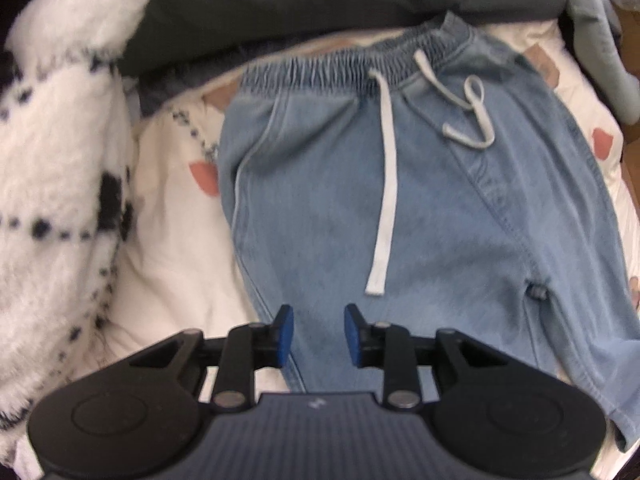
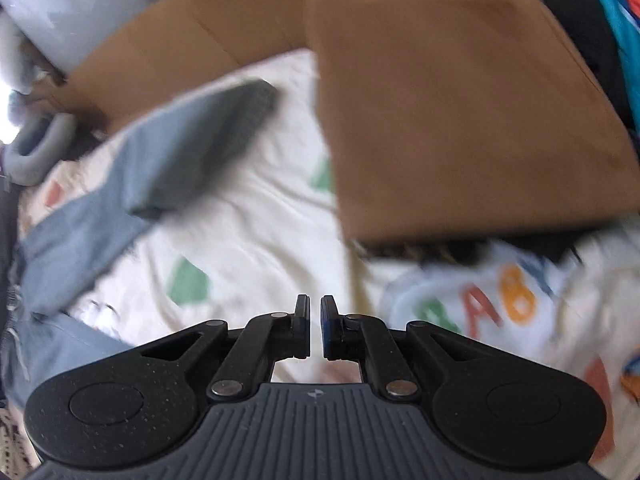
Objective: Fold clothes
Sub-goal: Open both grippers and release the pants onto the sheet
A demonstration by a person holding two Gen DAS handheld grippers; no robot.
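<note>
The pair of light blue denim trousers with an elastic waistband [image 1: 400, 200] lies spread across the centre of the left wrist view, waistband towards the top of the frame, its white drawstring [image 1: 386, 184] trailing down the front; it rests on a cream bedsheet printed with small coloured shapes [image 1: 172, 216]. The left gripper [image 1: 319, 334] hovers over the lower part of the denim with its blue-padded jaws narrowly parted and nothing between them. In the right wrist view, the right gripper [image 2: 315, 330] has its jaws almost together, empty, above the same sheet. A leg of the trousers runs up the left of that frame, its end turned over, so the fold looks barely begun; the legs are not yet brought up to the waistband. A folded brown cloth [image 2: 460, 120] sits at upper right, seemingly a finished piece, and a white garment with coloured letters [image 2: 492, 312] lies unfolded at lower right. A fluffy white blanket with dark dots [image 1: 60, 160] fills the left of the left view. No basket or container can be made out.
</note>
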